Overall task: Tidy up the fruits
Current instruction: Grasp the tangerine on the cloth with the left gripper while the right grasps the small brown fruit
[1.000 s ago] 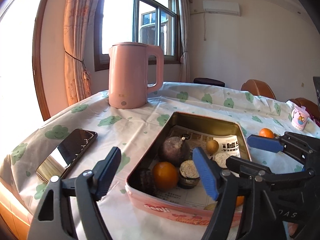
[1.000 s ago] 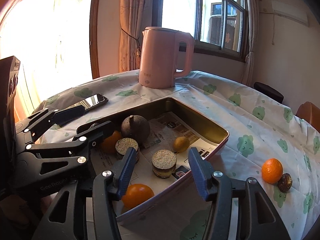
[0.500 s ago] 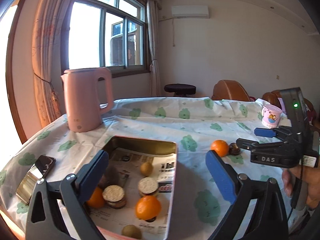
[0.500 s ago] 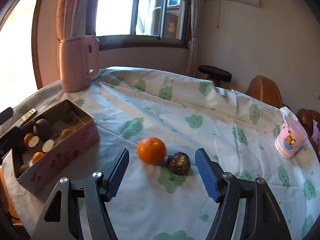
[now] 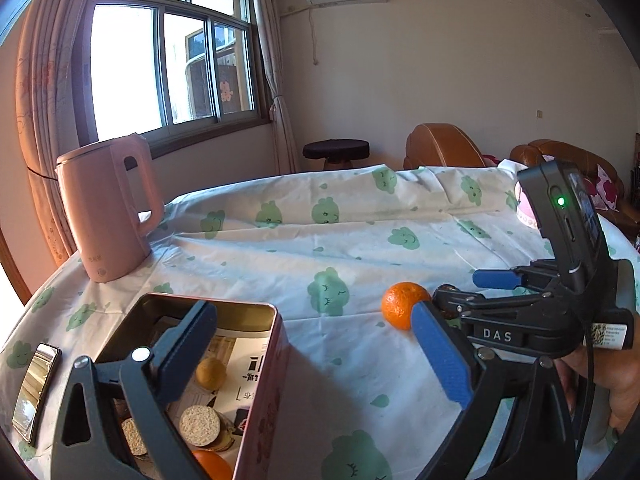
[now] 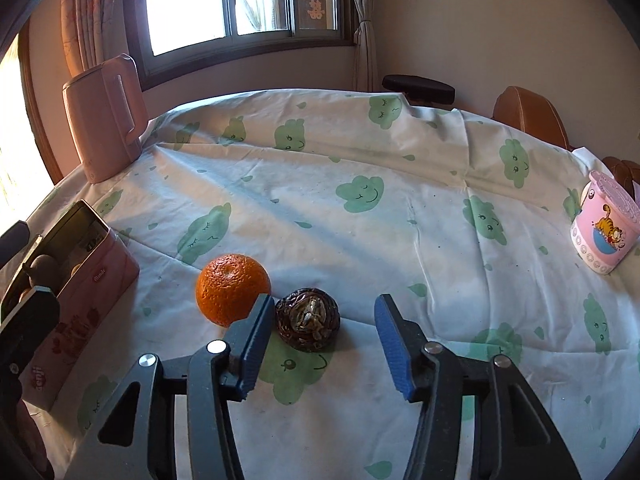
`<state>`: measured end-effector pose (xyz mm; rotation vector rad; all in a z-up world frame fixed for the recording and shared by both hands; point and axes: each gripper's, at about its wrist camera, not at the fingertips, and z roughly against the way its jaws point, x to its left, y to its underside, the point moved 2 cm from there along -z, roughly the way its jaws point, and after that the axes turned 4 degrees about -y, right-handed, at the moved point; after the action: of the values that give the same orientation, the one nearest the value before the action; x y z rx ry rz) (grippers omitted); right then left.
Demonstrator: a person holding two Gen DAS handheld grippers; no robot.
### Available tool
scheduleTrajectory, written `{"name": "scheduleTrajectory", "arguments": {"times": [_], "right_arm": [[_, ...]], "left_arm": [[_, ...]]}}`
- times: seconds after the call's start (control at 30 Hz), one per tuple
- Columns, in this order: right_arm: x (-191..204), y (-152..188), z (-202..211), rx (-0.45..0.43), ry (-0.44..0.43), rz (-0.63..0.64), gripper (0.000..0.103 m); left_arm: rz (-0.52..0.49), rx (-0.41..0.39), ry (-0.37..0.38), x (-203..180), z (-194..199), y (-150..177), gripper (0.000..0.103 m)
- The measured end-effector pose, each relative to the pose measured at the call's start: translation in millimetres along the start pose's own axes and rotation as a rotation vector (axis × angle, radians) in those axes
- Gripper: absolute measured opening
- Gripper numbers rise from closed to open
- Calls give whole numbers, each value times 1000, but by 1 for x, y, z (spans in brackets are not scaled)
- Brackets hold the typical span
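R gripper (image 6: 320, 340) angled down at the cloth (image 6: 320, 184), jaws closing, not yet touching anything. Dark fruit (image 6: 307, 323) sits between the pads, nearer the left pad, clear gap on the right side. It's roundish, wrinkled, brown, w/ a pale broken patch facing up and toward the camera; no clear long axis. Orange (image 6: 232, 289) just beside it on the left, touching or nearly so, outside the jaws and partly behind the left fingertip; its stem dimple points up, slightly away from the camera.

L gripper (image 5: 316, 354) spread wide, nothing between the pads. Its left finger hangs over the tin (image 5: 262, 368), right finger over bare cloth near the orange (image 5: 404, 304). Tin is open, long axis running away from the L cam, paper-lined, holding a small yellowish fruit (image 5: 211, 373), cut round pieces (image 5: 199, 426), another orange at the bottom edge.

Kettle (image 5: 106, 208) upright at far left, handle to the right. Phone (image 5: 34, 390) flat beside the tin. Pink cup (image 6: 604, 232) far right, well apart from the fruit. Hand (image 5: 612, 376) holds the R gripper's grip in the L view.
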<state>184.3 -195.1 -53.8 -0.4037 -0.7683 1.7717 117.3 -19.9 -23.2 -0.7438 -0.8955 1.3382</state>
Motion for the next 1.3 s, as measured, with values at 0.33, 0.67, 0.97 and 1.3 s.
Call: {"name": "scheduleTrajectory", "arguments": {"times": [0.33, 0.67, 0.97, 1.3], "right_arm": [[4, 2, -17, 69, -44, 9, 39], [-19, 9, 4, 4, 41, -42, 39], [-46, 12, 10, -13, 12, -132, 39], [-47, 13, 10, -19, -29, -143, 39]], "left_arm": [[-4, 37, 31, -10, -14, 1, 100], [-30, 117, 119, -44, -45, -7, 92], [-63, 249, 193, -71, -85, -7, 74], [-45, 316, 236, -74, -104, -4, 49]]}}
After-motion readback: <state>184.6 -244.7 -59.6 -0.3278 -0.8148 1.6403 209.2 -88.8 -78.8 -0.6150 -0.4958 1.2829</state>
